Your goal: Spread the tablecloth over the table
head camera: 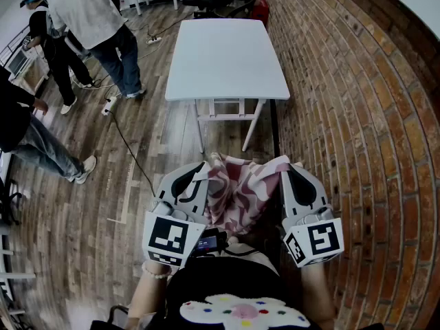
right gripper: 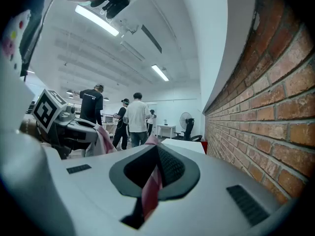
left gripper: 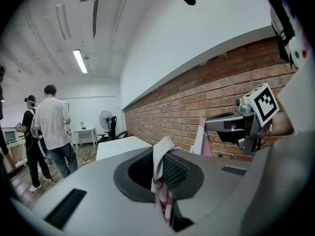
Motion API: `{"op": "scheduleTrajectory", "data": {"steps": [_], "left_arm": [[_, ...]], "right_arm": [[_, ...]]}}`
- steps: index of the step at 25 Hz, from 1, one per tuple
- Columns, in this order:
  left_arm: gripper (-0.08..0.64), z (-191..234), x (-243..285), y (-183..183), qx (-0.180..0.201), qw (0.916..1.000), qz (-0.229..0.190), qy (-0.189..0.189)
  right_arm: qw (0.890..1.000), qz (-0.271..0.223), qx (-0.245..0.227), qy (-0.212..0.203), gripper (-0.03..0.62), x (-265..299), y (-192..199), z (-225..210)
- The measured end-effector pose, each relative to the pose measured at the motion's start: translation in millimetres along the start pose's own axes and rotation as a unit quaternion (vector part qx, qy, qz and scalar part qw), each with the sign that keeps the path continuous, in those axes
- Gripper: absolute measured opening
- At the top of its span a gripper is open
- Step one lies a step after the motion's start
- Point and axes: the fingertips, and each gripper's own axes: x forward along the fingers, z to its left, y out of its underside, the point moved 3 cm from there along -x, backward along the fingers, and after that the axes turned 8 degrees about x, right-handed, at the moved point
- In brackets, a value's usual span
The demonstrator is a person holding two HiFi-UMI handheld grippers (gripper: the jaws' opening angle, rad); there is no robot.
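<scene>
Here, closest in, the left gripper (head camera: 194, 176) and the right gripper (head camera: 291, 176) are held side by side in front of the person's chest, each with its jaws clamped tight on a fold of the tablecloth (head camera: 240, 188). The pink-and-white cloth hangs bunched between them, slack and not yet opened out.

Each gripper view shows only a narrow strip of fabric pinched between the pads, so the hold looks thin. A sharp tug to shake the cloth open could pull an edge free on one side and drop it onto the wooden floor (head camera: 103, 205). The bunched folds may also land doubled if the two grippers are not drawn apart first.

Beyond the grippers stands the white table (head camera: 227, 57), with none of the cloth on it yet. Its near edge is apart from the cloth and its right side runs close along the brick wall (head camera: 357, 115). With so little room there, a throw could leave the cloth skewed or caught against the bricks.

Farther off, to the table's left, several people (head camera: 96, 19) stand near cables (head camera: 127, 143) lying on the floor.
</scene>
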Motion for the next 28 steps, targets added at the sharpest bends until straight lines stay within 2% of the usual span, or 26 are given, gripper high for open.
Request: {"op": "scheduleTrajectory", "data": {"steps": [16,28], "left_arm": [[0.014,-2,11,-2,0.004,1.0000,0.004,-0.006],[0.014,6,36,-32,0.017,0.9988,-0.018,-0.043]], "right_arm": [[1.000,-0.001,0.010,-0.009,0.034,8,2,-13],[0.998,-0.038,0.008,-0.046,0.034,30,-34,-34]]}}
